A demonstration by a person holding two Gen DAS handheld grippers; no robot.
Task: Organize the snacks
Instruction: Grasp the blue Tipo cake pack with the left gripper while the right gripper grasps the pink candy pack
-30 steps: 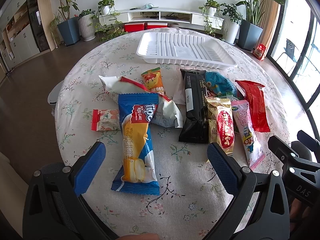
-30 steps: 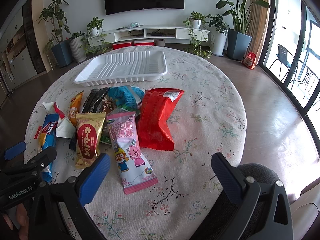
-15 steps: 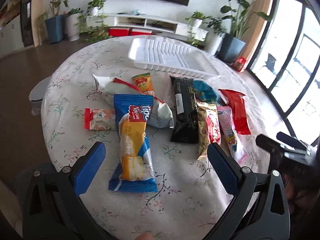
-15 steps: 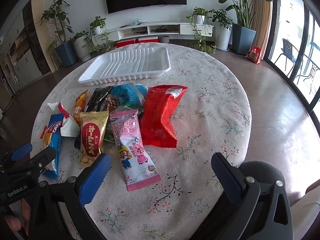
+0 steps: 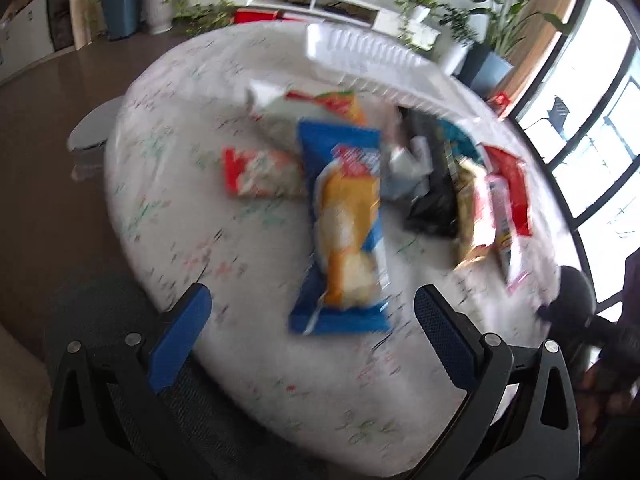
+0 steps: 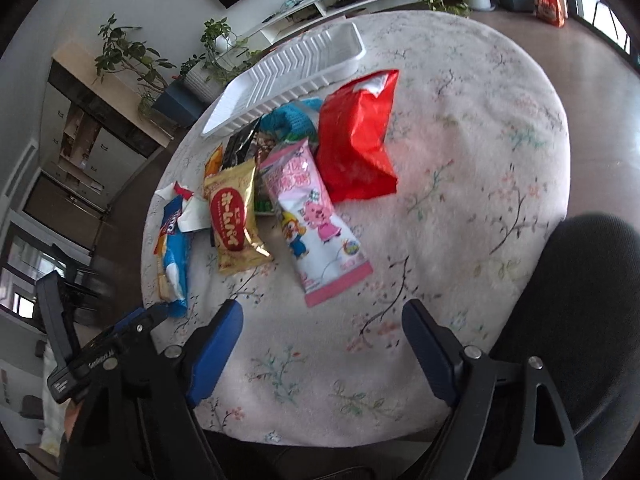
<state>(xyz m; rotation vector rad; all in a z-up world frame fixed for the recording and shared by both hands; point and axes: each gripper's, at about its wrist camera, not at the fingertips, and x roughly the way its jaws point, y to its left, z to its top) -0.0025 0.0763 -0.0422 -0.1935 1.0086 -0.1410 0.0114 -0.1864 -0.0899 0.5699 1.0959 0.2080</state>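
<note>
Both my tongs, the left gripper (image 5: 308, 316) spread wide and the right gripper (image 6: 322, 338) just narrowed yet empty, approach: next I must straddle the blue cake packet (image 5: 346, 232) and the pink cartoon packet (image 6: 314, 220) ahead of them.

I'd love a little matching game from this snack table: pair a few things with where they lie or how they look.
Things:
1. white tray
2. pink cartoon packet
3. red bag
4. blue cake packet

Descriptions:
A. nearest the right tongs
B. far side of the table, nothing in it
C. leftmost of the pile in the right view
D. shiny, beside the pink packet

Pairs: 1-B, 2-A, 3-D, 4-C
</note>
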